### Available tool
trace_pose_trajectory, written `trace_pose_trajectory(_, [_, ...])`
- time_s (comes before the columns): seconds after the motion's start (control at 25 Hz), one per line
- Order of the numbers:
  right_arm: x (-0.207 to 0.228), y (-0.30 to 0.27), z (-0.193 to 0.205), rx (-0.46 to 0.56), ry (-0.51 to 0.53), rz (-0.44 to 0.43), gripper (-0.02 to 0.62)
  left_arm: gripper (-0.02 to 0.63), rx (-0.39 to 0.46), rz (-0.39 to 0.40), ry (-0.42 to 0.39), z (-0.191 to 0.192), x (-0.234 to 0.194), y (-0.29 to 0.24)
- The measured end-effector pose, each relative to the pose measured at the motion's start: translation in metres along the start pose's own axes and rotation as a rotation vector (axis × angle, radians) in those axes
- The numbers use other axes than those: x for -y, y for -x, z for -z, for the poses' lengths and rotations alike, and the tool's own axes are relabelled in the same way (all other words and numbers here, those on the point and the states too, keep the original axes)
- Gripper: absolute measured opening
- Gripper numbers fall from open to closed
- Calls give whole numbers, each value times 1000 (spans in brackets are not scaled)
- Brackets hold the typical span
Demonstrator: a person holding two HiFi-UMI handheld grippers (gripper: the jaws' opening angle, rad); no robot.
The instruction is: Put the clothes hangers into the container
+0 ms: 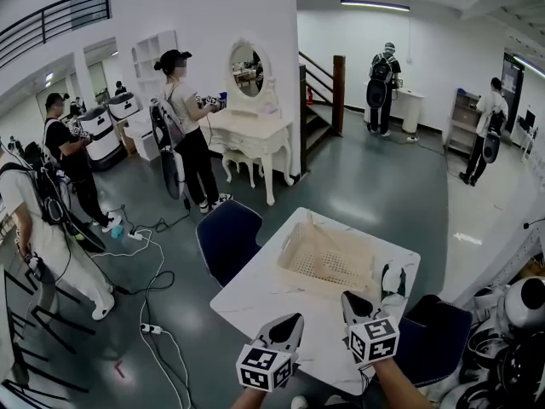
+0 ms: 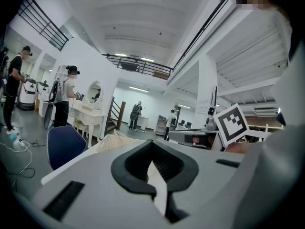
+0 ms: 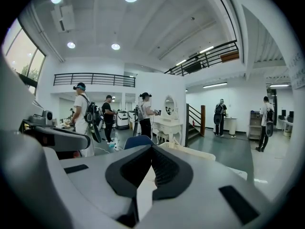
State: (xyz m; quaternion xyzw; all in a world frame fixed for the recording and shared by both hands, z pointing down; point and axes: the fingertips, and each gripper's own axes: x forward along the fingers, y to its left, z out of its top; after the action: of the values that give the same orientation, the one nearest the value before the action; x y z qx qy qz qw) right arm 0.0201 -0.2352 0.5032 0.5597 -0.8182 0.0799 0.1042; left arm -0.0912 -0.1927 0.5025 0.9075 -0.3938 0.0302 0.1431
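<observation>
Plainly, both the left tool (image 1: 292, 322) and the right tool (image 1: 352, 302) are pinched closed on nothing, hovering over the near edge of the white desk (image 1: 255, 301). Just beyond them sits the cream mesh container (image 1: 289, 258), with what look like pale clothes hangers (image 1: 330, 267) lying inside, hard to separate from the mesh. My worry: a closed tool swung forward could clip the light container's rim and shove it toward the desk's far edge, spilling them.

The left claw (image 1: 288, 324) and the right claw (image 1: 352, 300) are held side by side, pointing forward and slightly down. Each has its jaws together on nothing.
</observation>
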Motion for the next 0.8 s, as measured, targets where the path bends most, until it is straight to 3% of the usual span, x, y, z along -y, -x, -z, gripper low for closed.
trace_pose_trajectory(0.48, [7, 23, -21, 44, -7, 11, 18, 3, 35, 16, -3, -14, 13, -6])
trace_pose_trajectory(0.8, [22, 50, -26, 59, -5, -3, 18, 3, 47, 14, -18, -17, 46, -11])
